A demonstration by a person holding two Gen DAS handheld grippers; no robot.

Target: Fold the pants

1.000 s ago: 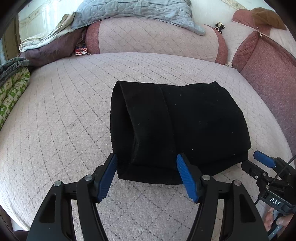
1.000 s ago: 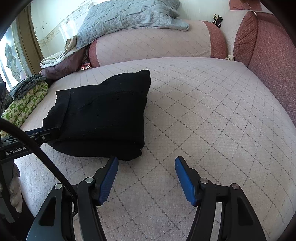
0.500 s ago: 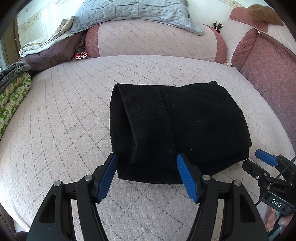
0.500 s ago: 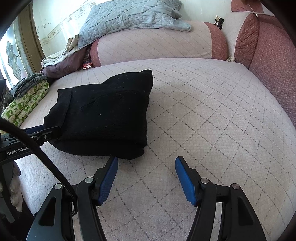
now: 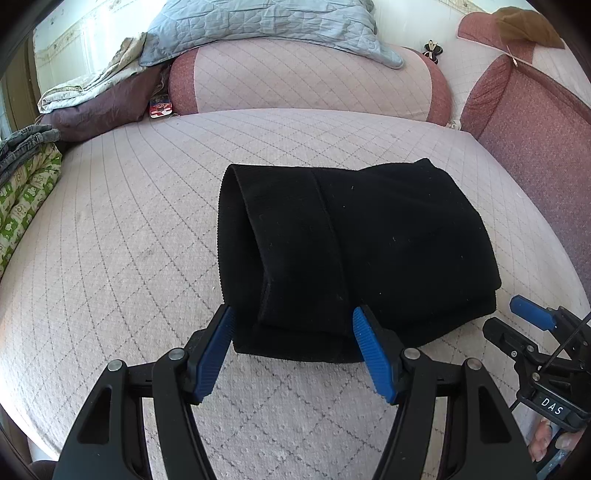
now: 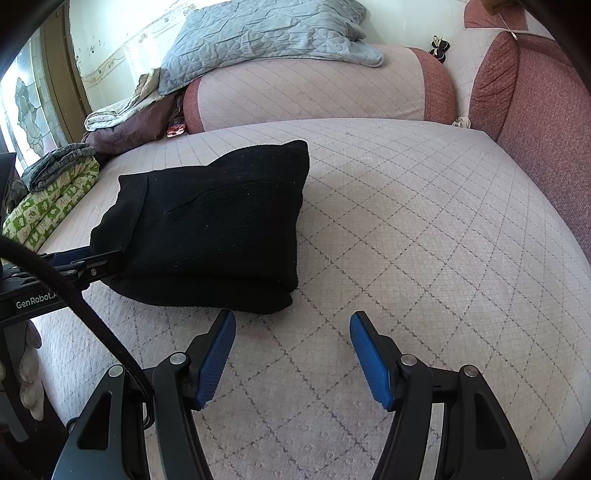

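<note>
Left gripper (image 5: 291, 347), with black frame and ribbed blue pads, spread wide and clasping nothing; its fingertips straddle the near edge of the black knitted pants (image 5: 354, 251), which lie folded into a compact, layered bundle near the middle of the pale pink quilted bed (image 5: 129, 229). Whether the pads touch the cloth cannot be told. Right gripper (image 6: 292, 345), of the same build, likewise spread and empty, hangs over bare quilt just beside the bundle's near right corner. In the right wrist view the bundle (image 6: 218, 229) shows stacked layers at its near edge, with the far corner rising in a slight peak. Beyond lie a pink bolster cushion (image 5: 306, 79) under a grey-blue quilted blanket (image 5: 258, 26), and, at the left margin, a green-patterned folded cloth (image 5: 26, 195). Judged stage: folding essentially complete, both grippers released. The next move, if any, calls for pressing the raised corner flat or squaring the edges without disturbing the layers
</note>
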